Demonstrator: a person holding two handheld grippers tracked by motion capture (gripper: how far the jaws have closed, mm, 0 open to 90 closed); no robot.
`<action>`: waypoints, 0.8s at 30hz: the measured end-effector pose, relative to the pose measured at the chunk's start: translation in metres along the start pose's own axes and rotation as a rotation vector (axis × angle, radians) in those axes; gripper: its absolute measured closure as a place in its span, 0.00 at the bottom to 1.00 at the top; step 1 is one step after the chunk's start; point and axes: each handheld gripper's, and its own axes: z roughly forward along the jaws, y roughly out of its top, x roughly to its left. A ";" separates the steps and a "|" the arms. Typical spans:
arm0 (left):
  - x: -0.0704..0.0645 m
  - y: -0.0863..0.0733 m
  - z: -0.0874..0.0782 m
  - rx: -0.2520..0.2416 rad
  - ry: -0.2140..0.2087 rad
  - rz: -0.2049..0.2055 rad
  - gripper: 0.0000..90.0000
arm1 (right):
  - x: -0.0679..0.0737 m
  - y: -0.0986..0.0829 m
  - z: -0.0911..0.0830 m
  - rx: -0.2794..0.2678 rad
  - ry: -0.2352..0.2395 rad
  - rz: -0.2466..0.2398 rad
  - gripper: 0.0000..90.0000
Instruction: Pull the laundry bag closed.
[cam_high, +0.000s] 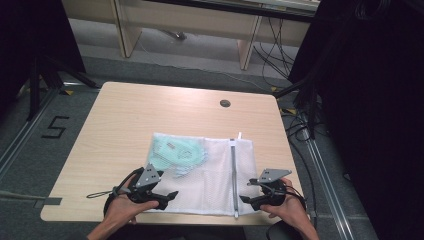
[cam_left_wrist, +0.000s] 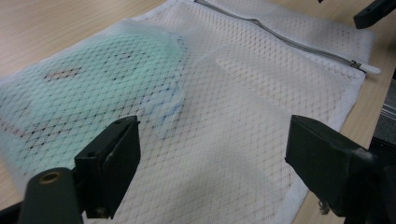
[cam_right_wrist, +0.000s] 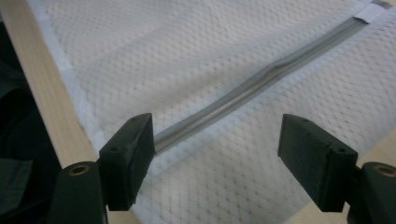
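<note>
- White mesh bag (cam_high: 210, 172) lies flat on the counter (cam_high: 125, 120), near its front edge, within easy reach of both hands.
- Pale green item (cam_high: 177, 151) sits inside, at the bag's left end.
- Zipper (cam_high: 233, 175) runs closed along the right side.
- Left gripper (cam_high: 167, 197) at the bag's near-left corner, jaws apart, empty.
- Right gripper (cam_high: 248, 199) beside the zipper's near end, jaws apart; likely lined up for it.

A black "5" is marked on the floor (cam_high: 54, 127).
</note>
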 end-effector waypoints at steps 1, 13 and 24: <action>0.000 0.000 0.000 -0.001 -0.003 -0.002 0.20 | 0.000 0.001 0.000 0.010 0.018 -0.017 0.35; -0.012 0.001 0.014 0.015 -0.057 0.033 0.23 | 0.012 0.002 0.007 0.038 0.118 -0.102 0.41; -0.046 0.006 0.049 0.087 -0.210 0.173 0.38 | 0.013 0.001 0.008 0.069 0.116 -0.099 0.41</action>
